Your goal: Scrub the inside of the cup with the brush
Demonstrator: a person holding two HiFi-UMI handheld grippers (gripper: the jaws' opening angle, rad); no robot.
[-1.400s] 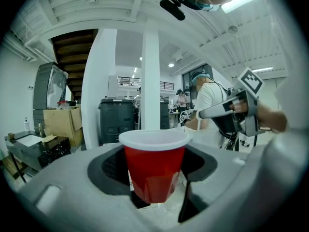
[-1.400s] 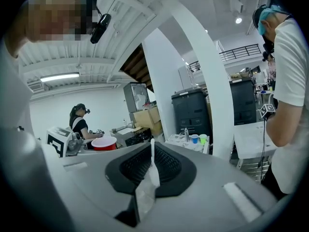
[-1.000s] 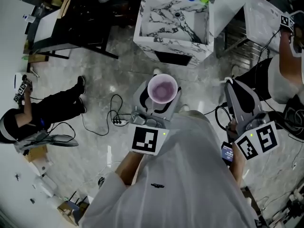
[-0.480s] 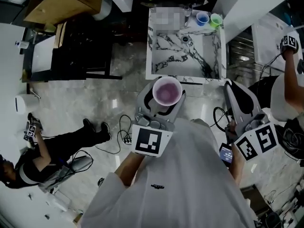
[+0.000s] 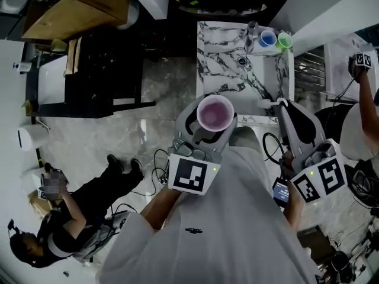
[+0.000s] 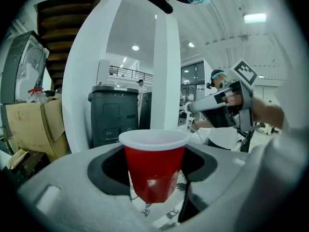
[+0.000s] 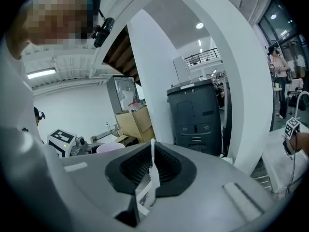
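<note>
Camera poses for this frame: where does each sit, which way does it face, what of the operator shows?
Head view: on the person's head, facing steeply down; white shirt, left gripper holding the cup, right gripper, marble sink ahead.
Left gripper view: rides the left gripper, looks along its jaws, shut on the cup; right hand beyond.
Right gripper view: rides the right gripper, looks along its jaws, shut on the brush; left marker cube at left.
Shared: cup in all three; each gripper view catches the other gripper.
</note>
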